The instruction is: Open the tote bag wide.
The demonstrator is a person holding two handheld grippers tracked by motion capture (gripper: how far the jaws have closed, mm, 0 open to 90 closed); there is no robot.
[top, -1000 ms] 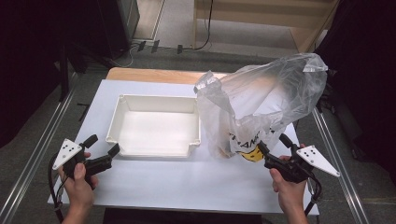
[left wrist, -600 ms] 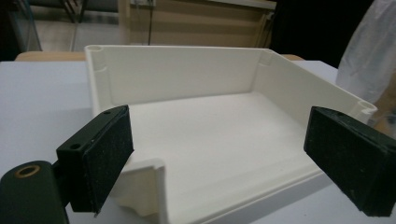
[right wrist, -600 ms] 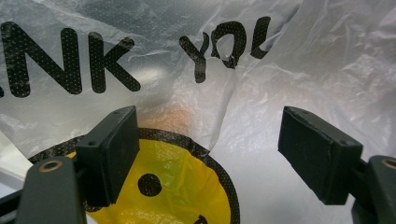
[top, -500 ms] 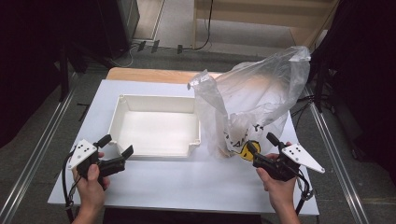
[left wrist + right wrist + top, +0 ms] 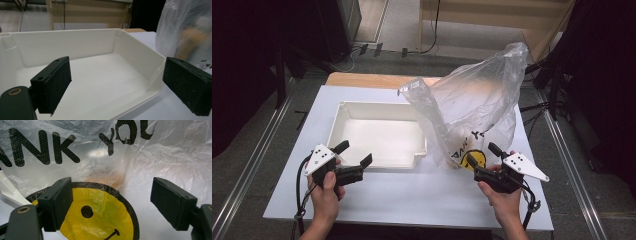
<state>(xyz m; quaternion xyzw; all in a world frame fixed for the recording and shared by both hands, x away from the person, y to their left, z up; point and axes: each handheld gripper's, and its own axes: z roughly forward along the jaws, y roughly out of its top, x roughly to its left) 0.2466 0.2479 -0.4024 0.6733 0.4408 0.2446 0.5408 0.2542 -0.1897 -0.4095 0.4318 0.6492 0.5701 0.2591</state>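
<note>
A clear plastic bag [image 5: 472, 112] printed with black letters and a yellow smiley face [image 5: 100, 217] stands puffed up on the white table, right of a shallow white tray [image 5: 379, 162]. Something brownish shows blurred inside the bag [image 5: 190, 42]. My right gripper [image 5: 479, 161] is open just in front of the bag's lower edge, its jaws either side of the smiley. My left gripper [image 5: 354, 152] is open at the tray's near left corner, jaws spanning the tray's near rim [image 5: 140, 100]. The tray holds nothing.
The white table top [image 5: 412, 195] lies on a wooden board [image 5: 362, 80] that shows at the back. Metal rails [image 5: 247, 175] run along both sides. Cables and dark furniture sit on the floor behind.
Both grippers have moved inward and forward: the left toward the tray's near corner, the right up to the bag's smiley. The bag's top has shifted slightly.
</note>
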